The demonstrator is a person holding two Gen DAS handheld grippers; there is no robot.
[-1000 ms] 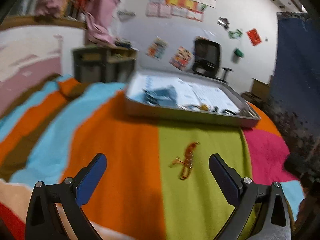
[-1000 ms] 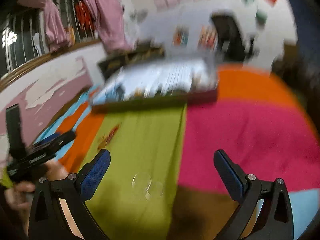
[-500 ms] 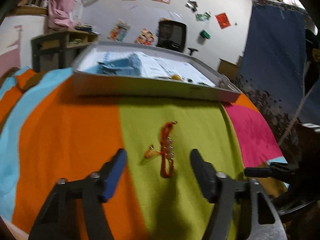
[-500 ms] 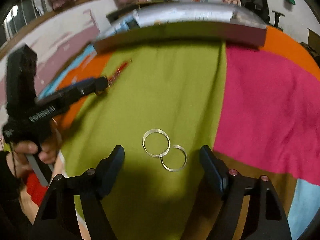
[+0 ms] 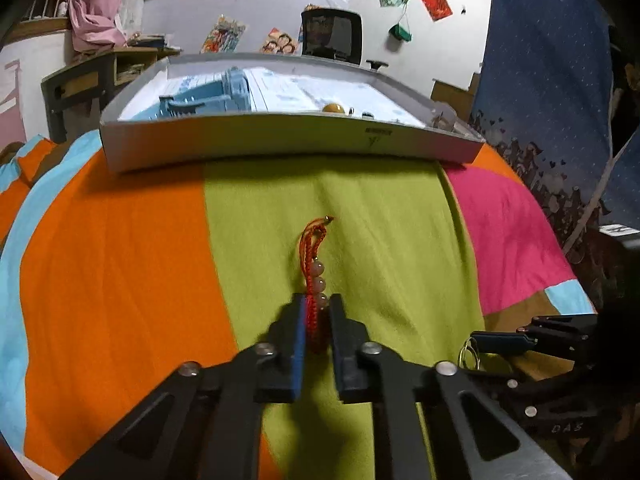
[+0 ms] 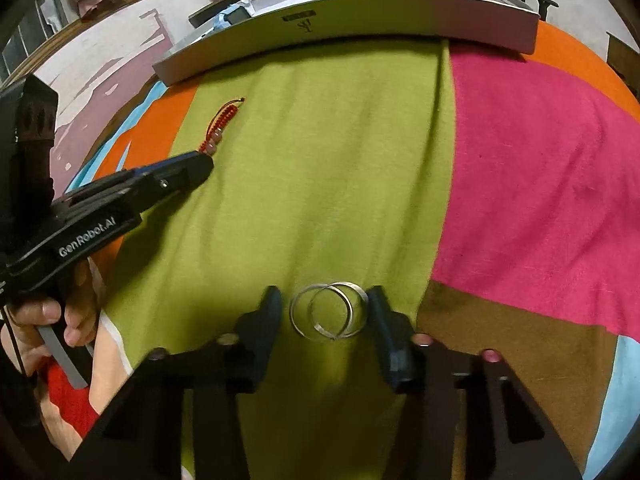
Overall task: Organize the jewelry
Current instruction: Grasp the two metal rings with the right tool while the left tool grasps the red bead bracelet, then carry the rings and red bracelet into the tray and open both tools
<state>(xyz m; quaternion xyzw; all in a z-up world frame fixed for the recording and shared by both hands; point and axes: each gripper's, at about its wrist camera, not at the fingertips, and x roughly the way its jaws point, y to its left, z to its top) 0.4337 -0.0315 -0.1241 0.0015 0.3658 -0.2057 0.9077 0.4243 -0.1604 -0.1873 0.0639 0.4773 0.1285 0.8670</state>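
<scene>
A red cord bracelet (image 5: 313,254) with pale beads lies on the green stripe of the blanket. My left gripper (image 5: 316,306) is shut on its near end, and the cord trails away toward the tray. In the right wrist view the same bracelet (image 6: 224,120) sticks out past the left gripper (image 6: 202,164). Two thin silver rings (image 6: 328,312) overlap on the green cloth. My right gripper (image 6: 326,300) has closed in on them, with a finger against each side. The left wrist view shows those rings (image 5: 469,354) at the right gripper's tip.
A shallow grey tray (image 5: 288,142) sits at the far end of the striped blanket (image 5: 120,280), holding a blue box (image 5: 204,98) and small items. A person's hand (image 6: 48,320) grips the left tool's handle. A dark blue curtain (image 5: 548,80) hangs on the right.
Both grippers came down and forward and closed. The left one took hold of the bracelet's near end. The right one pushed the two rings together, so they now overlap.
</scene>
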